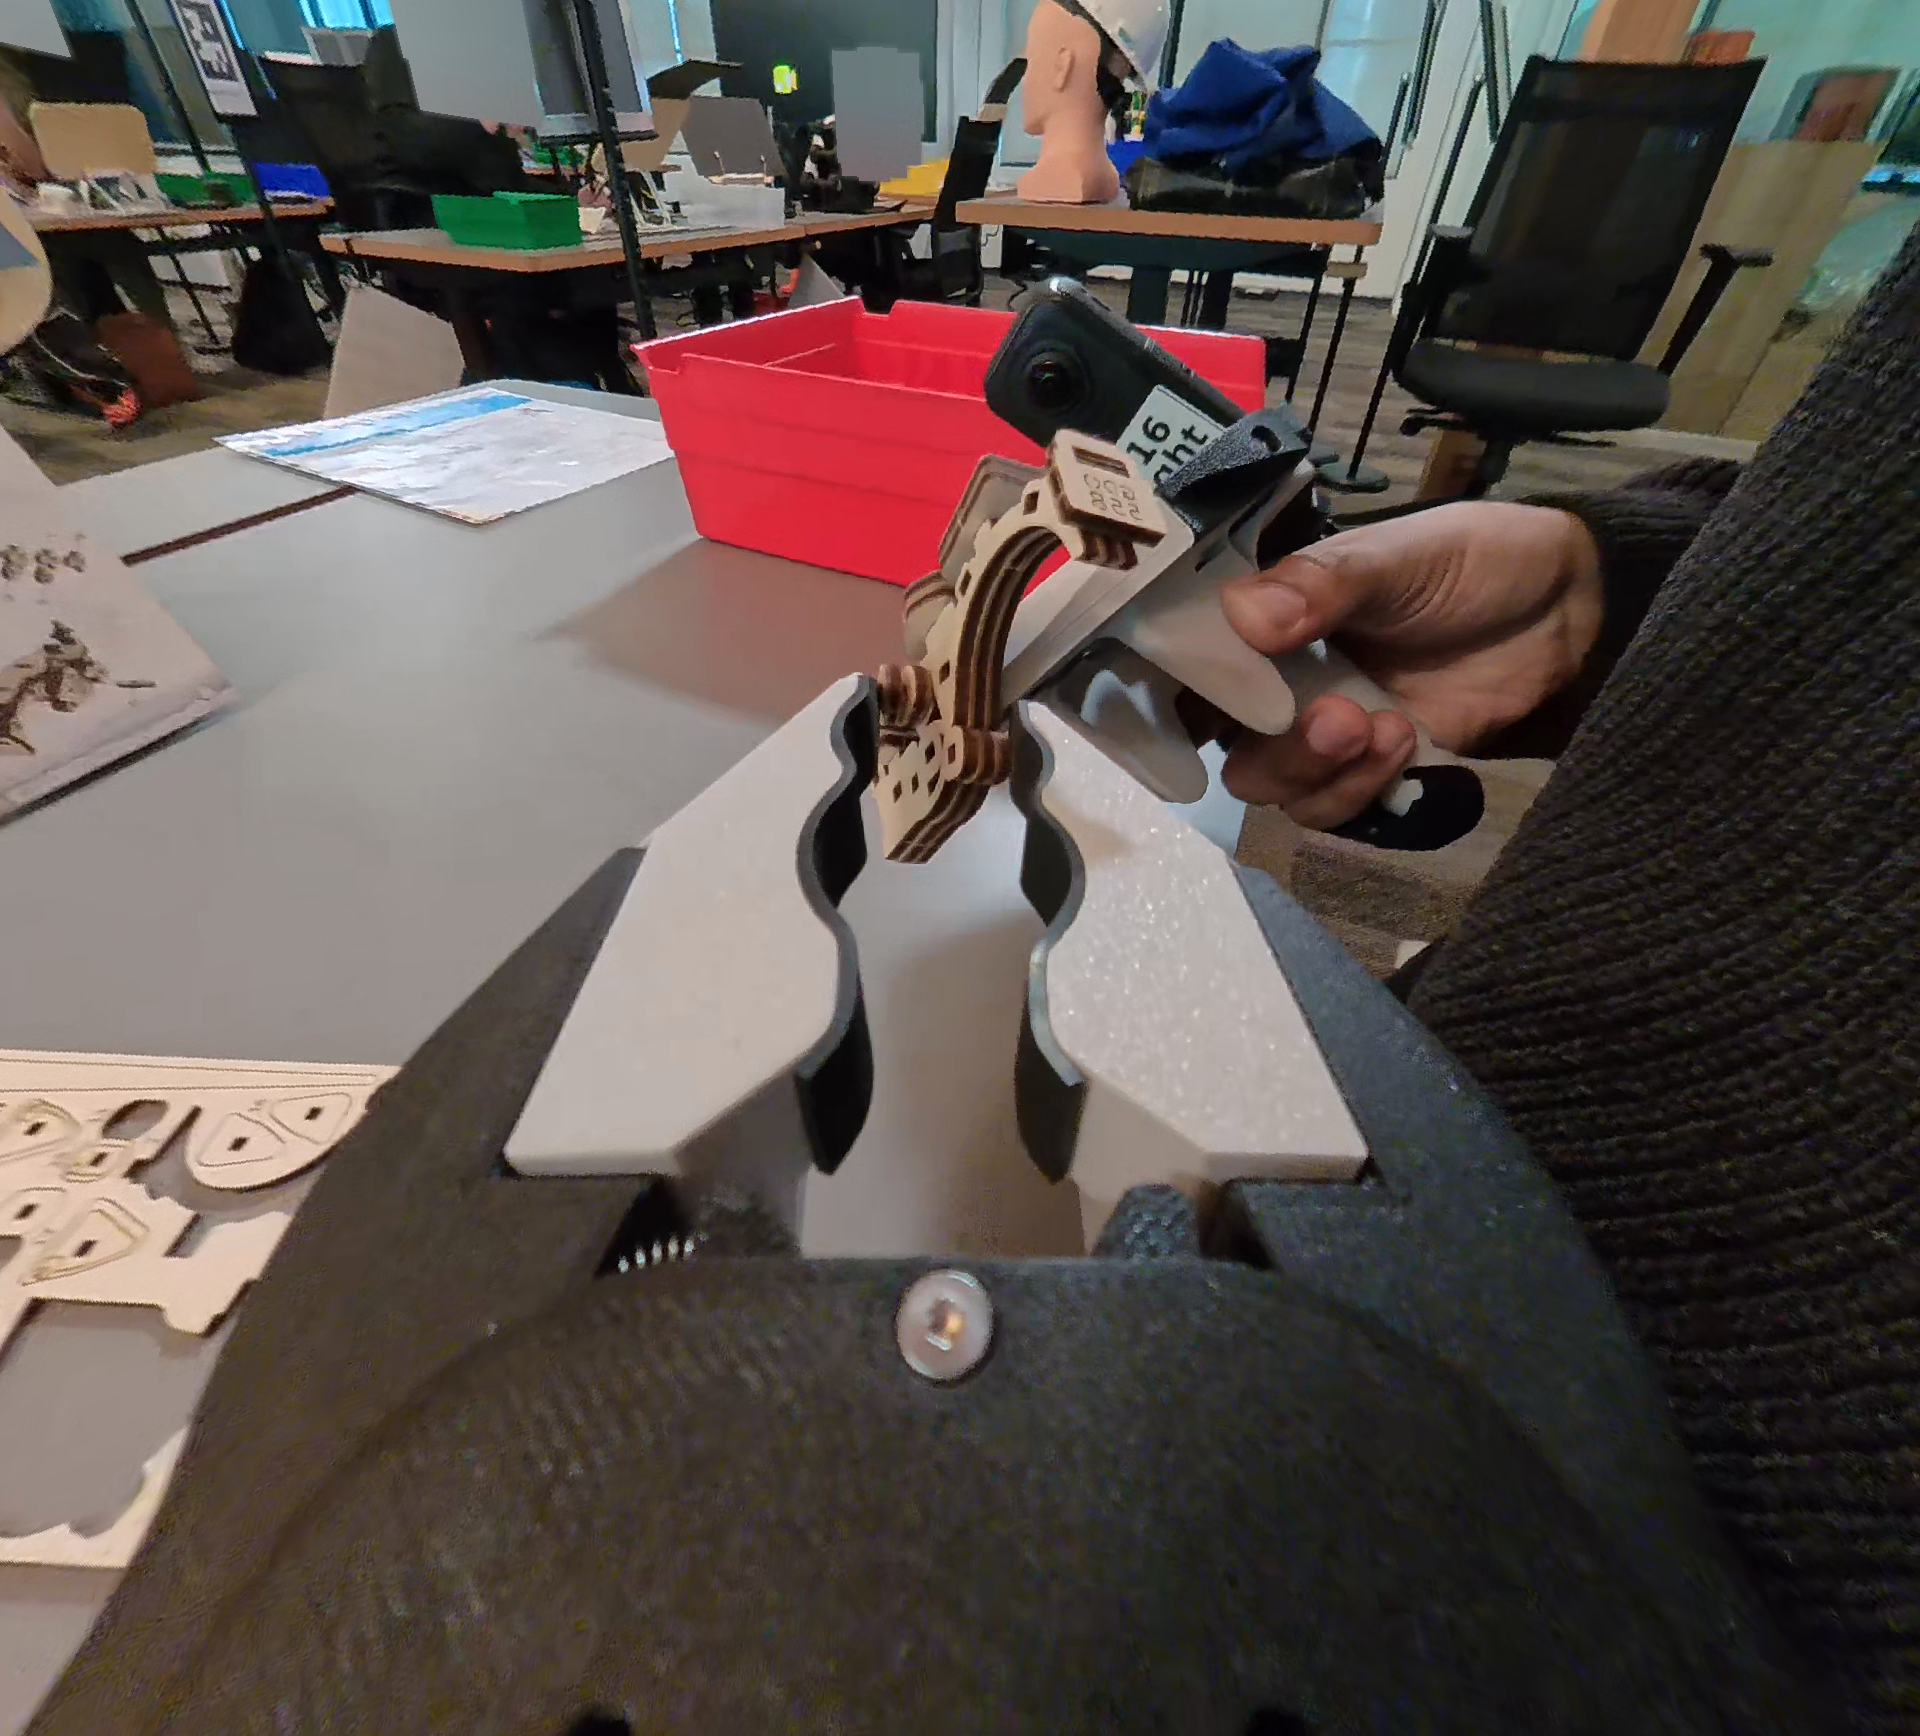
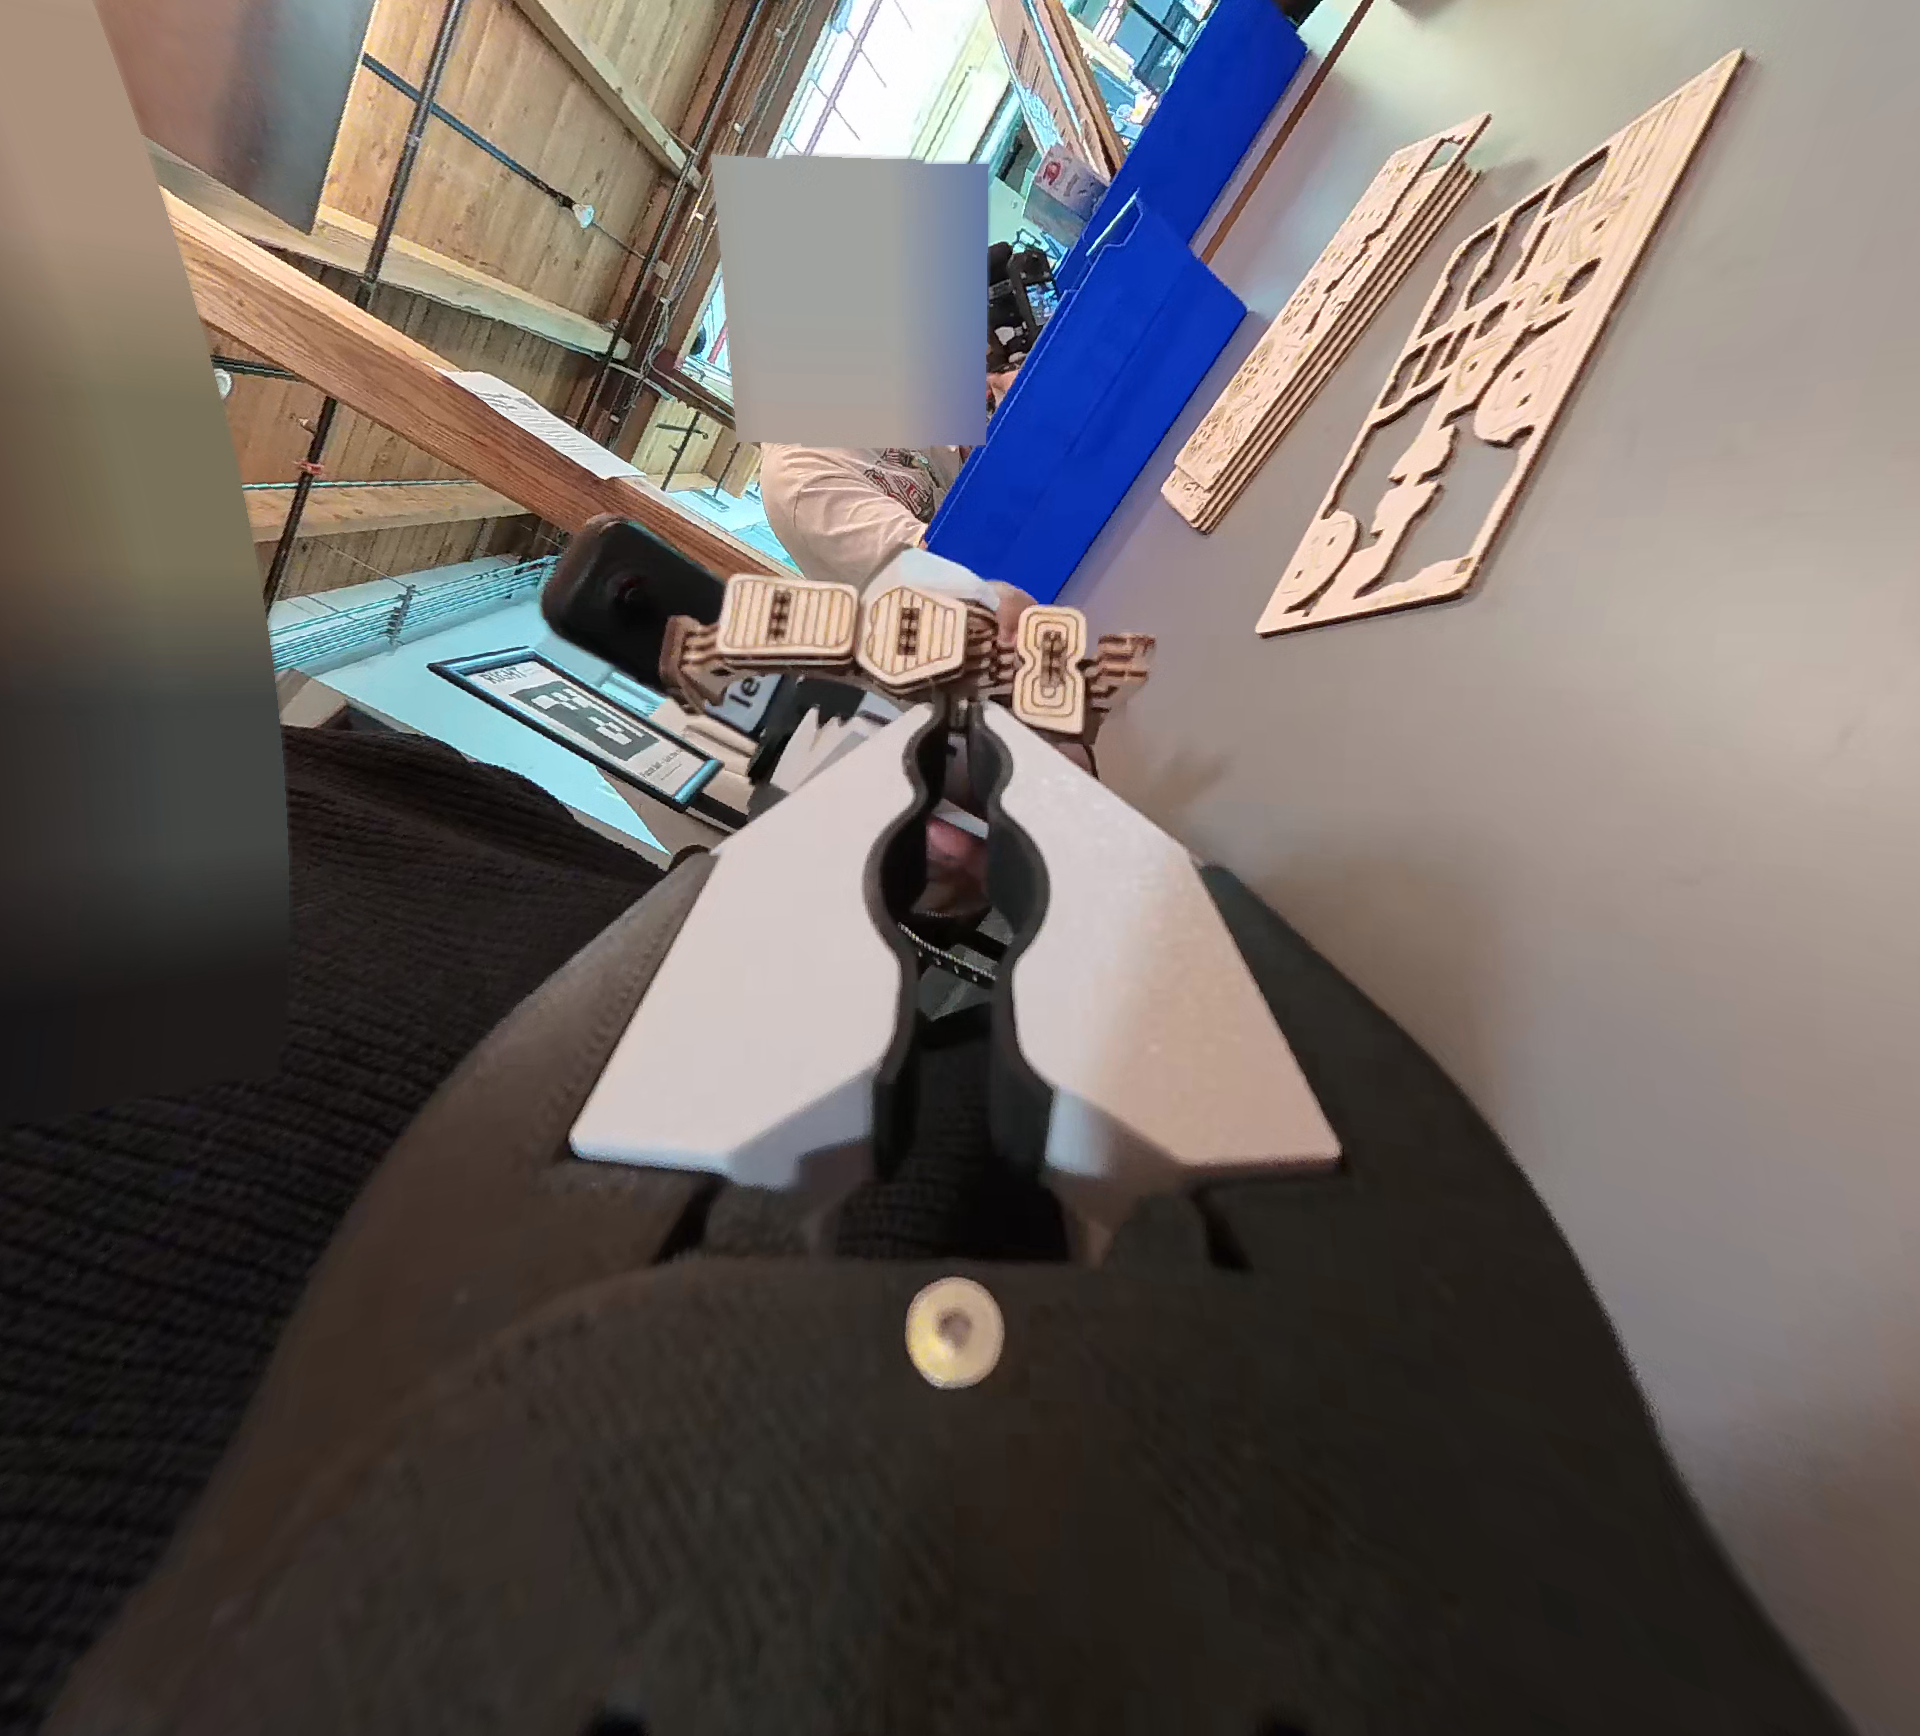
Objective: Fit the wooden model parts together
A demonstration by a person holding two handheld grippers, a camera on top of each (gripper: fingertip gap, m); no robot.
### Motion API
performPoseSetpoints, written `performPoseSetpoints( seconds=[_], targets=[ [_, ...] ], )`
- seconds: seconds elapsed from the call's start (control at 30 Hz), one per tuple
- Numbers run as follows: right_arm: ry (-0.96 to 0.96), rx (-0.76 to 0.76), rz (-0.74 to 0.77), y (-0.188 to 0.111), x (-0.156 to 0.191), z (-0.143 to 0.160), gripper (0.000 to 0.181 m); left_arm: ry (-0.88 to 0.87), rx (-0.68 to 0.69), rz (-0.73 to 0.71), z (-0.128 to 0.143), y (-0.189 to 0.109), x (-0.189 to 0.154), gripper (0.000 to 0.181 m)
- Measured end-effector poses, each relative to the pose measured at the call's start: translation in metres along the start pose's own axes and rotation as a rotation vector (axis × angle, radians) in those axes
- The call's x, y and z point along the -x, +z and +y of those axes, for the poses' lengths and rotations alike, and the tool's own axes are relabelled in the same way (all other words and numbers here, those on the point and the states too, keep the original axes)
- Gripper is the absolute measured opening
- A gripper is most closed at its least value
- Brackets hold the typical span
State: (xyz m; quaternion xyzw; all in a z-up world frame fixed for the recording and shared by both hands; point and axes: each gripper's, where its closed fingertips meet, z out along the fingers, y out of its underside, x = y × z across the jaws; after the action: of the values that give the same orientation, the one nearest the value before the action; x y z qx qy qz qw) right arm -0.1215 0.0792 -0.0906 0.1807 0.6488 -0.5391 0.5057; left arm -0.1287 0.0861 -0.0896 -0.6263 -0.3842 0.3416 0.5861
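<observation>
Left hand-held gripper (image 1: 940,730): fingertips clamped on lower end of wooden model (image 1: 971,647), held above the worktop (image 1: 416,751). Model is a curved, multi-layer plywood assy. Its upper end sits betw. tips of right hand-held gripper (image 2: 954,718), seen from that unit's own cam w/ fingers closed together on the model (image 2: 904,642); three engraved plates face the cam. A hand (image 1: 1423,637) grips the right unit's handle. Cut-out plywood sheet (image 1: 114,1198) lies flat nearby, left. Farther: red bin (image 1: 831,460) on worktop. Right cam also shows two part sheets (image 2: 1496,336) and blue bin (image 2: 1091,419).
</observation>
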Motion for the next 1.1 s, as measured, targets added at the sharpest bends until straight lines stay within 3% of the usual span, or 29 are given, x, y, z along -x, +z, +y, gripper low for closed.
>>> performPoseSetpoints(
  seconds=[0.63, 0.73, 1.1],
  targets=[
    [0.077, 0.034, -0.112, -0.006, 0.008, -0.002, 0.012, -0.386, -0.117, 0.185, -0.010, -0.001, -0.005, 0.026],
    [0.071, 0.049, -0.129, -0.007, 0.010, -0.001, 0.017, -0.442, -0.142, 0.208, -0.014, -0.004, -0.002, 0.020],
    [0.019, 0.063, -0.102, -0.010, 0.008, -0.002, 0.020, -0.528, -0.176, 0.217, -0.014, -0.007, 0.005, 0.018]
  ],
)
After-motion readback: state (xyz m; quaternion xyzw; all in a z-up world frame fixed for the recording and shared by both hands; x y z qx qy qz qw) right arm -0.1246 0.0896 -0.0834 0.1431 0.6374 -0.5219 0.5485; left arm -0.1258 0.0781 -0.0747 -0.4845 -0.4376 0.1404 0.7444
